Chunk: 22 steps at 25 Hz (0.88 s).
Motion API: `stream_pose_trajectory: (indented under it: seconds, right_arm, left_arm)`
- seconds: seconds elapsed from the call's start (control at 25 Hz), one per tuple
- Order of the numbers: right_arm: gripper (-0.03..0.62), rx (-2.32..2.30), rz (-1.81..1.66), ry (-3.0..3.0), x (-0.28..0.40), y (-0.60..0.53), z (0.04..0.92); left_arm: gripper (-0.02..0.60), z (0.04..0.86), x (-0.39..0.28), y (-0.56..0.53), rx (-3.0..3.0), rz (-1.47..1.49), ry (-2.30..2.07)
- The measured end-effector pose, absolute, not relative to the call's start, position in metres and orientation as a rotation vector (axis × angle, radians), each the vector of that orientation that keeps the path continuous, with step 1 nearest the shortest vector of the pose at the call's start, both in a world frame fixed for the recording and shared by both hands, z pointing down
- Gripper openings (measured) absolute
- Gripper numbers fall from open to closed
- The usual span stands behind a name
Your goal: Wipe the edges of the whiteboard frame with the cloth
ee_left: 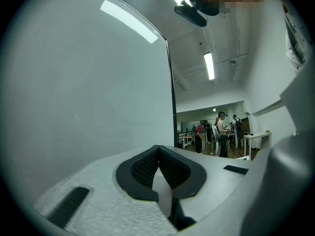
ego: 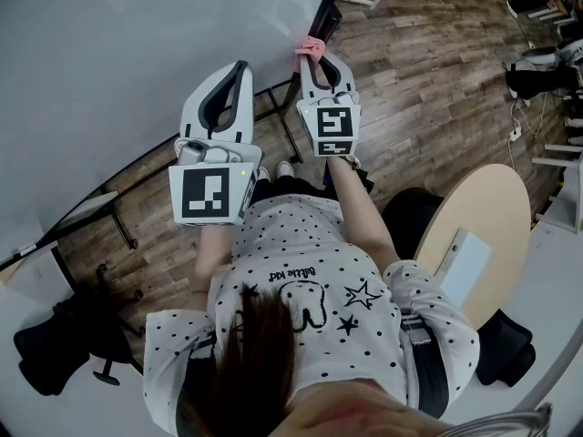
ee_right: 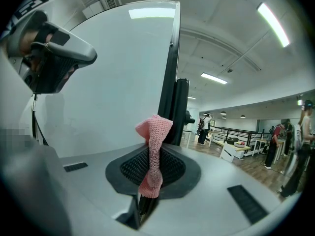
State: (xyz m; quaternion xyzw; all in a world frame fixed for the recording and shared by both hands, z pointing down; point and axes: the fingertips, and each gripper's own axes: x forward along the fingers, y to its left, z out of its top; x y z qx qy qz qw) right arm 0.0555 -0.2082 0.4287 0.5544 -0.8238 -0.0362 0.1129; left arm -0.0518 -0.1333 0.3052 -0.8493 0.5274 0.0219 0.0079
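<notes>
Open office, wood-plank floor (ego: 428, 89); the whiteboard (ego: 127, 53) stands upright. Right gripper (ee_right: 150, 167): jaws pinch the cloth (ee_right: 154, 146), with a tuft proud of the tips, probably so that fabric rather than plastic meets the dark frame (ee_right: 171, 77). The cloth sits just beside that vertical edge; contact unconfirmed. Cloth is pink, knitted, bunched into a narrow twist. Left gripper (ee_left: 158, 167): jaws pressed together, empty, near the board face.

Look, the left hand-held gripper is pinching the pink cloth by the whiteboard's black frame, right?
Not the left. The right hand-held gripper is pinching the pink cloth by the whiteboard's black frame, as the right gripper view shows. The left hand-held gripper is shut with nothing in it.
</notes>
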Motion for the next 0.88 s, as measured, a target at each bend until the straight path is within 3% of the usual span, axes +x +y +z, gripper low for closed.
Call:
stream_pose_trajectory:
  seconds: [0.88]
  right_arm:
    - [0.034, 1.610, -0.049, -2.395, 0.058, -0.211, 0.450]
  left_arm:
    - [0.015, 0.306, -0.051, -0.132, -2.653, 0.057, 1.640]
